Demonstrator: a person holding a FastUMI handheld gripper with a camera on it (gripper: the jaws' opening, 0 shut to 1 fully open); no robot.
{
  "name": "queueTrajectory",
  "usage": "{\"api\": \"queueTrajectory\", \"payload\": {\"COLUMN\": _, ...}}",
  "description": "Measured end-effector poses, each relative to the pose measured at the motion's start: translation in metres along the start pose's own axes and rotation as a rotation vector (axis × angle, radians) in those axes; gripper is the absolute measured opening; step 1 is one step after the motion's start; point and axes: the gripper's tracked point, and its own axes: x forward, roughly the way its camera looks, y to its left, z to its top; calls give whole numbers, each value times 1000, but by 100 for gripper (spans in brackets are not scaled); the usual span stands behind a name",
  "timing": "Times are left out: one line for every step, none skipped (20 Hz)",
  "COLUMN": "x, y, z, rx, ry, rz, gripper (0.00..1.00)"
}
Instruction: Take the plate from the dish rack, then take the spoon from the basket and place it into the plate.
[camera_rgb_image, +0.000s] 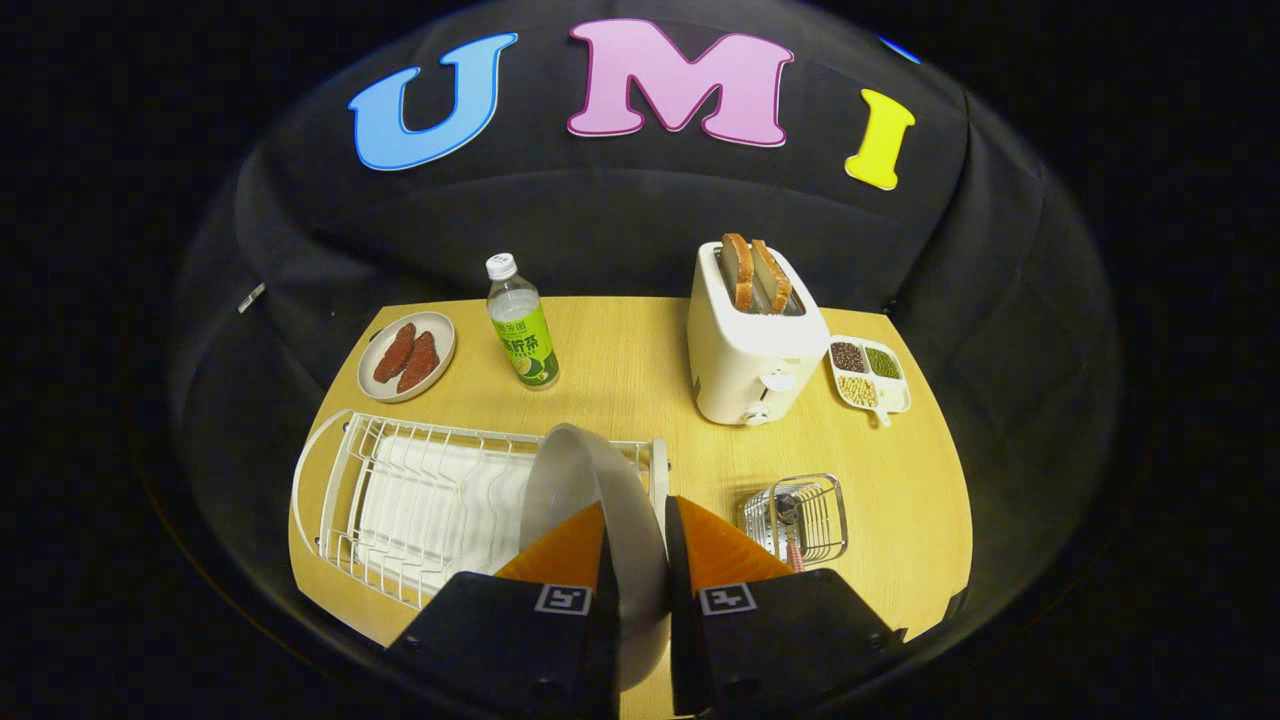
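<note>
A grey plate stands on edge between my fingers, and my gripper is shut on its rim. The plate is held above the right end of the white wire dish rack, whose slots hold nothing else. To the right of my fingers a small wire basket sits on the wooden table, with a spoon standing inside it, its handle poking down toward me.
Beyond the rack are a small plate with two red sausages, a green-labelled bottle, a white toaster holding two bread slices, and a divided dish of beans at the far right.
</note>
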Motion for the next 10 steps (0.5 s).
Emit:
{"api": "queueTrajectory", "payload": {"x": -3, "y": -2, "z": 1, "rx": -1, "ry": -8, "rz": 11, "gripper": 24}}
{"api": "queueTrajectory", "payload": {"x": -9, "y": -2, "z": 0, "rx": 5, "ry": -11, "rz": 31, "gripper": 24}}
{"api": "queueTrajectory", "payload": {"x": -15, "y": -1, "z": 1, "rx": 14, "ry": -12, "rz": 59, "gripper": 24}}
{"api": "queueTrajectory", "payload": {"x": -21, "y": -3, "z": 1, "rx": 20, "ry": -17, "rz": 84, "gripper": 24}}
{"api": "queueTrajectory", "payload": {"x": -28, "y": -8, "z": 2, "rx": 28, "ry": -24, "rz": 99, "gripper": 24}}
{"api": "queueTrajectory", "payload": {"x": -35, "y": -12, "z": 1, "rx": 35, "ry": -32, "rz": 118, "gripper": 24}}
{"api": "queueTrajectory", "payload": {"x": -44, "y": -13, "z": 1, "rx": 43, "ry": -38, "rz": 148, "gripper": 24}}
{"api": "queueTrajectory", "payload": {"x": -54, "y": -14, "z": -2, "rx": 51, "ry": -40, "rz": 180, "gripper": 24}}
{"api": "queueTrajectory", "payload": {"x": -65, "y": -15, "z": -5, "rx": 51, "ry": -48, "rz": 207, "gripper": 24}}
{"api": "queueTrajectory", "payload": {"x": -75, "y": -20, "z": -7, "rx": 46, "ry": -60, "rz": 224, "gripper": 24}}
